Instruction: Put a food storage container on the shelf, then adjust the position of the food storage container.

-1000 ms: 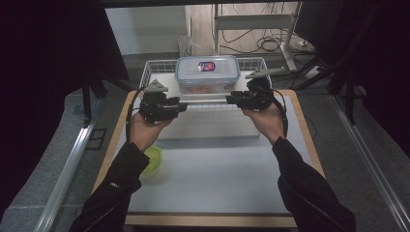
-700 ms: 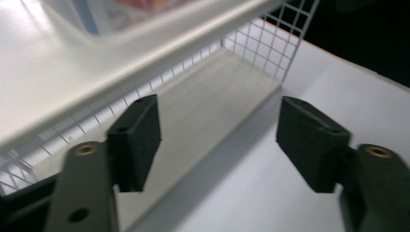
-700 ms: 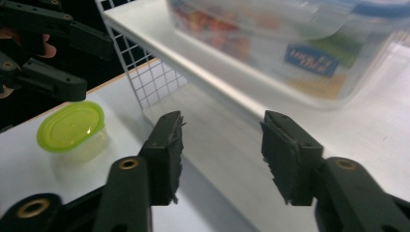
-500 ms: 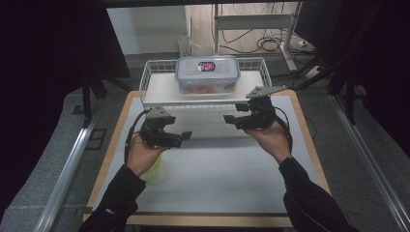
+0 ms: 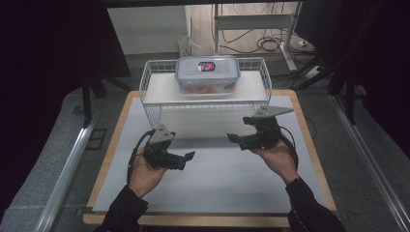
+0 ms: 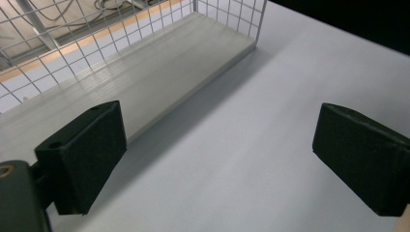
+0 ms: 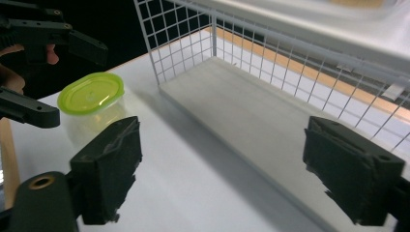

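Hiding behind left tool (image 5: 186, 157): green-lidded tub (image 7: 91, 93), high view.

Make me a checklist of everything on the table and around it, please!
Surface: white table, wooden edge.
Job's things: clear lidded box on top of the wire shelf; green-lidded tub beside the shelf.
Clutter: nothing seen.
Grippers: left tool open, holding nothing; right tool open, holding nothing.
Cables: one trails from each tool; more on the floor behind.
Surroundings: dark curtains on both sides, metal frame legs behind.
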`<state>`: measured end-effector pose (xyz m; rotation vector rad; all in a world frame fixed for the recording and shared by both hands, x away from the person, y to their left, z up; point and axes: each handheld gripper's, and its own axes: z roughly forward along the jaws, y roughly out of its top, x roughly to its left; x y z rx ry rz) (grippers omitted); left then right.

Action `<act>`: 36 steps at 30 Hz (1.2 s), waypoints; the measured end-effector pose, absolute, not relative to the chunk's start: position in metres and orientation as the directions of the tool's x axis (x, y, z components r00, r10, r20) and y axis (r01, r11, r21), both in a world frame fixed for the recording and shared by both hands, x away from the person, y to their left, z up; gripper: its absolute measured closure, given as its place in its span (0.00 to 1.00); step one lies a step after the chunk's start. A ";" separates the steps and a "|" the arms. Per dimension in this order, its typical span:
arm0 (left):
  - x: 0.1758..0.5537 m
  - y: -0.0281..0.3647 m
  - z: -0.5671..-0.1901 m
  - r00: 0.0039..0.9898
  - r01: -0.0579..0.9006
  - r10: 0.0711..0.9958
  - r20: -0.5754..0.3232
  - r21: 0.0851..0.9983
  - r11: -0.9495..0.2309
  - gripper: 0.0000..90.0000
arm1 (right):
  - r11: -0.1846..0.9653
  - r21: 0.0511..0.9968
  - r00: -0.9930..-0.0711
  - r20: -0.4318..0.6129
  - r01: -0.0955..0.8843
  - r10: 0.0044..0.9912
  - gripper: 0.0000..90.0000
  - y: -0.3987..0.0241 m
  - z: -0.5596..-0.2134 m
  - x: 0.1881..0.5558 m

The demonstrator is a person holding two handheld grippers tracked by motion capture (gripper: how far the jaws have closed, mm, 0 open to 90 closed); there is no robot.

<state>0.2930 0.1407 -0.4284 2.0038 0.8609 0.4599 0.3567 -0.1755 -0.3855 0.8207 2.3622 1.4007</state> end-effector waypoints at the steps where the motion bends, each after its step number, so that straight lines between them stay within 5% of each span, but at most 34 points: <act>1: 0.287 0.139 -0.435 0.699 0.379 0.715 0.012 0.842 -0.384 0.04 | 0.369 0.866 -0.803 0.060 0.338 0.593 0.11 -0.177 -0.392 0.352; 8: 0.271 0.140 -0.457 0.702 0.363 0.711 -0.027 0.873 -0.326 0.02 | 0.390 0.855 -0.810 0.059 0.343 0.584 0.04 -0.186 -0.415 0.339; 24: 0.241 0.129 -0.506 0.707 0.396 0.707 0.010 0.823 -0.407 0.01 | 0.435 0.802 -0.791 0.073 0.408 0.608 0.01 -0.215 -0.489 0.303; 36: 0.251 0.137 -0.503 0.691 0.449 0.722 -0.049 0.811 -0.375 0.02 | 0.424 0.788 -0.766 0.092 0.447 0.637 0.02 -0.221 -0.498 0.308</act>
